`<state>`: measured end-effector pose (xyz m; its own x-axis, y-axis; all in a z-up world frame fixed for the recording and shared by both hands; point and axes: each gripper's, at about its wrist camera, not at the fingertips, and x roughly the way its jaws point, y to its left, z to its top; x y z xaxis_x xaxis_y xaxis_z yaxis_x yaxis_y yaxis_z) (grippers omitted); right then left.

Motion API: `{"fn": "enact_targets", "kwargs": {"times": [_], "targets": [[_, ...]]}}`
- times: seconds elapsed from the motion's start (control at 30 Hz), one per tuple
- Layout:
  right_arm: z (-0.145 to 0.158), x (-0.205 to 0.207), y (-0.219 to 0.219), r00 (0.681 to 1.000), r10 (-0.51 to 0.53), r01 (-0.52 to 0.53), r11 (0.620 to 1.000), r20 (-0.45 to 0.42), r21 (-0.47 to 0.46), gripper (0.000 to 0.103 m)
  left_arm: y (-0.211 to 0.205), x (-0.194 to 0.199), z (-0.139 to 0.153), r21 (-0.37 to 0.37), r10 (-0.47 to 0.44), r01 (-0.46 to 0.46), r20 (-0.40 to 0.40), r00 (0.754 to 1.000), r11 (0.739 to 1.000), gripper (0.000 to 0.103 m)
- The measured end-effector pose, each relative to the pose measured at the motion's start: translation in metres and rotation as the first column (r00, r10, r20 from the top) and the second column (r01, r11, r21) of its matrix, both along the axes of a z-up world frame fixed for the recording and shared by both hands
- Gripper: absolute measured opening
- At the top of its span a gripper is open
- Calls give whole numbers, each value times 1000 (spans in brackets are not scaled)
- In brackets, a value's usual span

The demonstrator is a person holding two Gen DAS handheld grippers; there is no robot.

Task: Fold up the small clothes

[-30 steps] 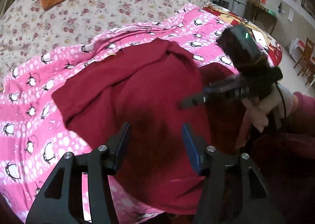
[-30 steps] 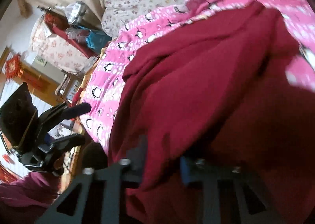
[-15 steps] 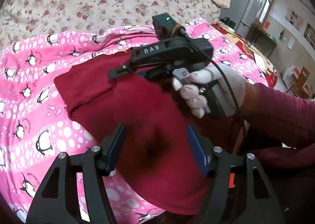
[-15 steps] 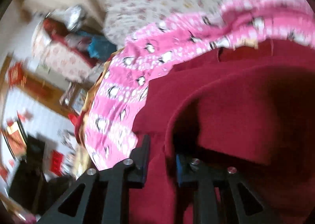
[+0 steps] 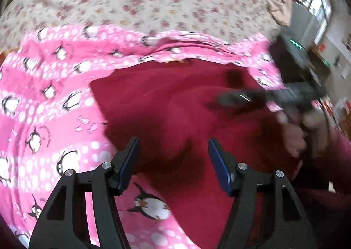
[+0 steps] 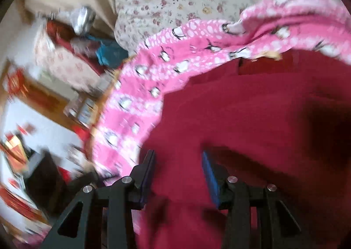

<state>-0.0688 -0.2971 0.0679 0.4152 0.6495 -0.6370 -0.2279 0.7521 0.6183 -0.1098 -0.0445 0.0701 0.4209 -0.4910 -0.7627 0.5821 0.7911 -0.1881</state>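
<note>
While the red garment [image 5: 175, 106] lies bunched in a rough fold on the penguin blanket [image 5: 43, 106], both the left gripper [image 5: 173, 150] and right gripper [image 6: 177, 163] hover over it with fingers spread, gripping nothing, seemingly poised to pinch another edge.

We hold our left claw [image 5: 173, 152] wide open above the red garment [image 5: 175, 104], which lies on the pink penguin blanket [image 5: 50, 100]. Our right claw [image 5: 232, 97] shows blurred over the garment's right side, gripped by our right hand [image 5: 300, 130]. A floral bedspread [image 5: 140, 5] lies beyond.
</note>
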Motion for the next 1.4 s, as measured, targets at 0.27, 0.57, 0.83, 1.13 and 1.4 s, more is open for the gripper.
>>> {"fn": "enact_targets", "kwargs": {"times": [0.27,0.57,0.83,1.13,1.4], "targets": [[-32,-34,-12,1000,-13,17,974,22,-228,42,25,37,-30,-11,200,-201,-81,976,979,64],[-33,-37,-4,998,-10,19,988,58,-154,71,14,40,-35,-57,185,-193,-125,975,980,60],[-4,-60,-42,990,-98,109,988,97,-111,51,-7,25,0,-39,128,-130,-58,990,991,14],[21,-113,-126,953,-261,287,941,154,-181,51,-57,37,96,-147,64,-57,46,997,987,10],[21,-122,-109,978,-155,176,974,142,-146,52,-127,41,211,-206,-12,58,222,975,977,10]]}}
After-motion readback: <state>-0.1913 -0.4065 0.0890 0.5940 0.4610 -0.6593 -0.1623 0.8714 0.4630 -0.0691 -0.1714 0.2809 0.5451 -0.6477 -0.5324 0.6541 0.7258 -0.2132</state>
